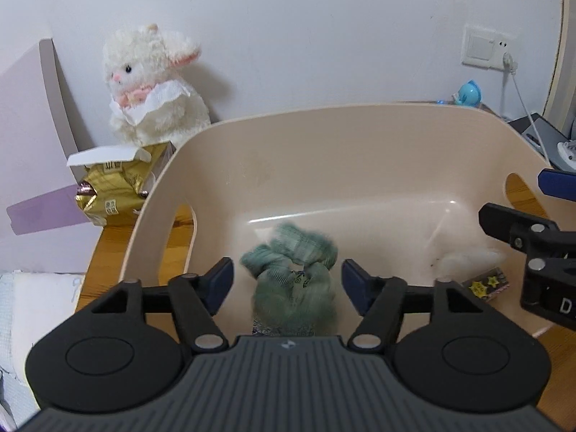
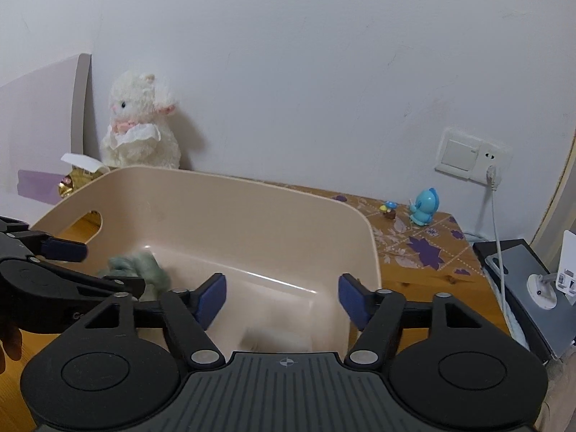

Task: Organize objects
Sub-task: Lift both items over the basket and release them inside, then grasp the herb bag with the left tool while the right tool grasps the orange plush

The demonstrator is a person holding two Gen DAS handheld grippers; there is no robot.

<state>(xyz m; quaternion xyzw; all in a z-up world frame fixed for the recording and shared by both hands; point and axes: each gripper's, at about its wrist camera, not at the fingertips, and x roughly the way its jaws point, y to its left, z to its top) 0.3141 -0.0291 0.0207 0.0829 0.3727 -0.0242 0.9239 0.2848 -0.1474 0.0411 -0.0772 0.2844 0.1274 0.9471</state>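
- Fingers of the left gripper (image 1: 287, 282) are spread wide at the lower centre of the left wrist frame; nothing is pinched between the blue pads (image 1: 223, 276).
- A green fuzzy fabric bundle (image 1: 293, 270) is seen in the gap between those pads, blurred, lying low in the beige plastic basket (image 1: 324, 133); contact with either pad cannot be told.
- The same bundle (image 2: 138, 264) is seen at the left of the right wrist frame, partly covered by the left gripper (image 2: 72, 262), which enters from the left edge.
- The right gripper (image 2: 282, 298) is held wide open at the lower centre of its own frame, above the near right part of the basket (image 2: 367, 237); nothing is gripped.
- A pale blurred object (image 1: 464, 261) and a small dark card with yellow stars (image 1: 487, 284) are seen at the lower right of the left wrist frame, inside the basket.
- Behind the basket, at the upper left, a white plush toy (image 1: 151, 82) is propped against the wall, with a gold packet (image 1: 115, 190) below it.
- At the right of the right wrist frame, a small blue figurine (image 2: 424, 208) stands on a patterned table (image 2: 424, 248), below a wall socket (image 2: 471, 158).
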